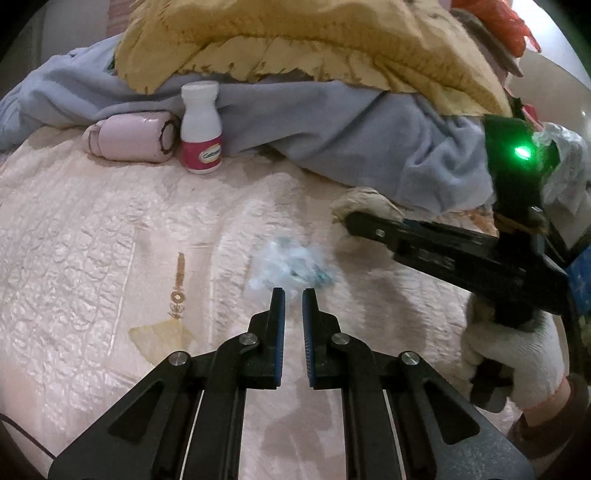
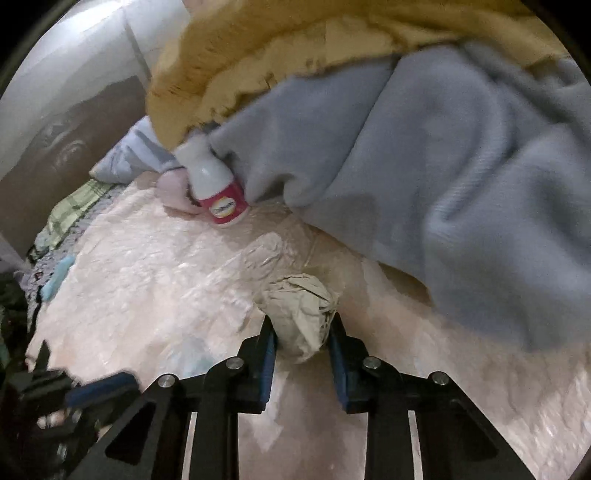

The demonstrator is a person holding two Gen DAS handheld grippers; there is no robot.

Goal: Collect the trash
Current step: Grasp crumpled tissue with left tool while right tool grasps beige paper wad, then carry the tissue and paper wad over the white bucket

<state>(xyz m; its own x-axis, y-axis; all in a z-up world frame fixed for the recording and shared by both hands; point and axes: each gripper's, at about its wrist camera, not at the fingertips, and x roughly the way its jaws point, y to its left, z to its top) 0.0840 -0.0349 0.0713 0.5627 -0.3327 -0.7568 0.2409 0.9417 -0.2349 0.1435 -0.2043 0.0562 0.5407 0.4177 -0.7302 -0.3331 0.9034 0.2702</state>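
Note:
A crumpled beige paper ball sits on the pale pink quilted bedspread, and my right gripper is shut on it, one pad pressing each side. In the left wrist view the same paper ball shows at the right gripper's tip, held by a white-gloved hand. A crumpled clear plastic wrapper with blue-green print lies mid-bed. My left gripper is shut, and the wrapper's near edge runs in between its tips. That wrapper also appears blurred at the lower left of the right wrist view.
A white pill bottle with a pink label stands beside a pale pink rolled item. Behind them a grey-blue blanket lies under a mustard-yellow quilt. Striped bedding lies at the bed's far left edge.

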